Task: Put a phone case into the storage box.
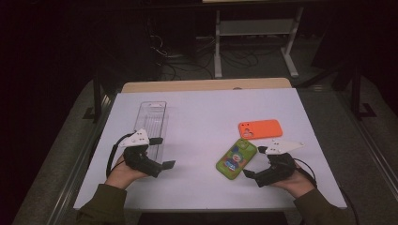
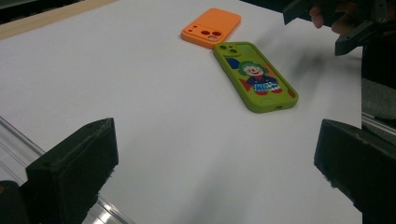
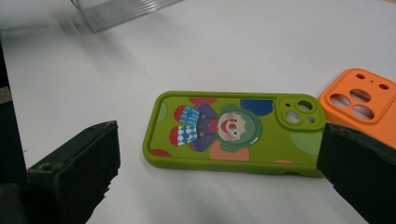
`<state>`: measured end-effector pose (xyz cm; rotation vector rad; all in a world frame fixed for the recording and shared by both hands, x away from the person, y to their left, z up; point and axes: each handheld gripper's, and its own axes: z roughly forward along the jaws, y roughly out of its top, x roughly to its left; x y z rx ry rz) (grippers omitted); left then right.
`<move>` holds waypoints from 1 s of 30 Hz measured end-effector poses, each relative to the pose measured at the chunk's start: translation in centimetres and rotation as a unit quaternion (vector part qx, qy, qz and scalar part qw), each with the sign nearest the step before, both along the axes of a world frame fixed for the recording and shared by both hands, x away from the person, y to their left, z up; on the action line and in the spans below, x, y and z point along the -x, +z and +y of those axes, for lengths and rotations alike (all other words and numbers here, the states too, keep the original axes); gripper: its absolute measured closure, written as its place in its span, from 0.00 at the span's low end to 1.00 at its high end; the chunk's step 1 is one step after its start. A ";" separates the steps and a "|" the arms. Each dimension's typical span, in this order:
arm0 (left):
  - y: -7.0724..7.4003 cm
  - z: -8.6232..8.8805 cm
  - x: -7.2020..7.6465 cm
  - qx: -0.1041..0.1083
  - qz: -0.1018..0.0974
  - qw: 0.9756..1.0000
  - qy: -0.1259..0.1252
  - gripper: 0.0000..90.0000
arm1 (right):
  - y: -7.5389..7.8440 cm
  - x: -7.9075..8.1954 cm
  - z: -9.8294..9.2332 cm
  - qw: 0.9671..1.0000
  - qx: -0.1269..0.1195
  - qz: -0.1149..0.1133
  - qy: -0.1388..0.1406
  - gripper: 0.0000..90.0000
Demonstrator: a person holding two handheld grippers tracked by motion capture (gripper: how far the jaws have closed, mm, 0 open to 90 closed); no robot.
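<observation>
The right gripper [image 3: 219, 154] is hiding one corner of the orange case [image 3: 357, 100] in its own view. Both hands are resting low on the white table [image 1: 202, 117], the left gripper [image 1: 159, 152] and the right both gaping wide, holding nothing. The green clown-print case [image 1: 236, 159] is lying flat just ahead of the right gripper, touching the orange one, well apart from the clear tray [image 1: 152, 122].

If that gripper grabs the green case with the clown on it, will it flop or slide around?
The green case looks like soft, matte rubber with thick rims, so it probably bends slightly yet grips well. It lies flat on the smooth white table, so a push would likely slide it, perhaps into the orange case beside it.
</observation>
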<state>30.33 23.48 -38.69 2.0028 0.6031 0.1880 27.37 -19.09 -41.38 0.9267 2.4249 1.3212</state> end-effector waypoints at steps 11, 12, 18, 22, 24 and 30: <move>-0.1 -0.2 0.0 -0.002 0.002 1.000 -0.002 0.00 | 0.2 -0.2 -0.1 1.000 0.000 -0.001 -0.003 0.00; -0.1 -0.2 -0.1 -0.003 0.002 1.000 -0.002 0.00 | 0.2 -0.3 -0.1 1.000 0.001 -0.001 -0.002 0.00; -0.1 -0.1 -0.1 0.001 0.003 1.000 0.000 0.00 | 0.9 -1.0 -0.2 1.000 0.008 -0.002 -0.014 0.00; -0.1 -0.2 -0.1 0.000 0.002 1.000 -0.001 0.00 | 1.1 -1.7 -0.3 1.000 0.015 0.000 -0.020 0.00; 0.0 -0.1 -0.1 -0.001 0.002 1.000 -0.002 0.00 | 1.1 -1.9 -0.3 1.000 0.017 0.000 -0.022 0.00; -0.1 -0.1 -0.1 -0.004 0.001 1.000 -0.005 0.00 | 1.3 -3.6 -0.4 0.999 0.028 0.010 -0.031 0.00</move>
